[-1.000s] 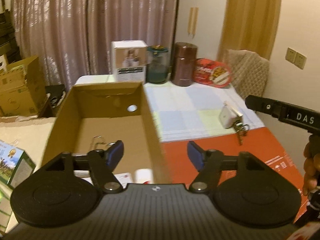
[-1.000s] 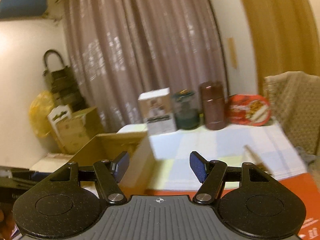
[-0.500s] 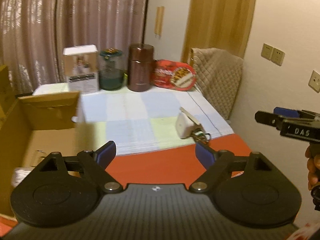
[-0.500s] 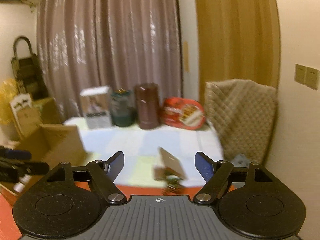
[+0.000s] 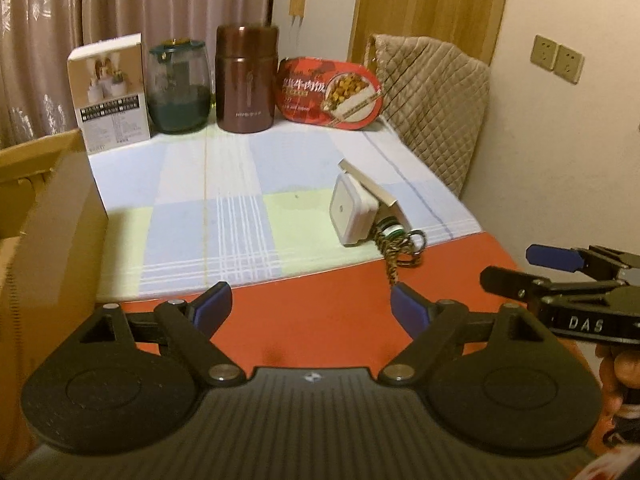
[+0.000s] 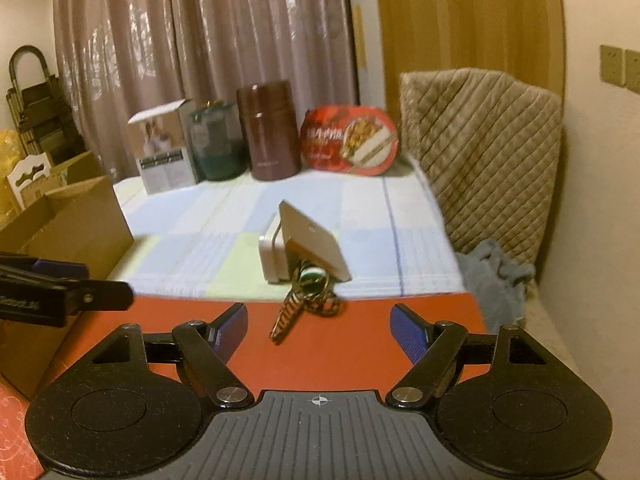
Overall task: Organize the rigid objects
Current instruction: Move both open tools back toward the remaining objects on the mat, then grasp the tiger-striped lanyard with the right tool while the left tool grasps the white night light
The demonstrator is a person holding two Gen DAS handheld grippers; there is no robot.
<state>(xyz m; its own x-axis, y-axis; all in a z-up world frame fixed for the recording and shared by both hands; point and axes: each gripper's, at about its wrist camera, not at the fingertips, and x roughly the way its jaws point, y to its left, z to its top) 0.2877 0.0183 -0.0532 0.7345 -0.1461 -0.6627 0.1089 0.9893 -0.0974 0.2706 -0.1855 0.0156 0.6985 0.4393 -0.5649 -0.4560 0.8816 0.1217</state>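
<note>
A white square box (image 5: 354, 210) (image 6: 272, 256) lies on the checked tablecloth with a flat beige card (image 6: 314, 240) leaning on it. A keyring with a braided strap (image 5: 394, 254) (image 6: 302, 306) lies in front of them at the edge of the red surface. My left gripper (image 5: 310, 308) is open and empty, short of the keyring and left of it. My right gripper (image 6: 320, 326) is open and empty, just short of the strap. It also shows at the right of the left wrist view (image 5: 560, 276). An open cardboard box (image 5: 44, 216) (image 6: 68, 220) stands to the left.
At the table's back stand a white carton (image 5: 110, 94), a green glass jar (image 5: 180, 88), a brown canister (image 5: 246, 80) and a red food package (image 5: 330, 94). A quilted chair back (image 5: 436, 92) is at the right, with a grey cloth (image 6: 494, 276) below it.
Both grippers have swung right, away from the cardboard box, and now face the white box and keyring. Both stayed open and empty.
</note>
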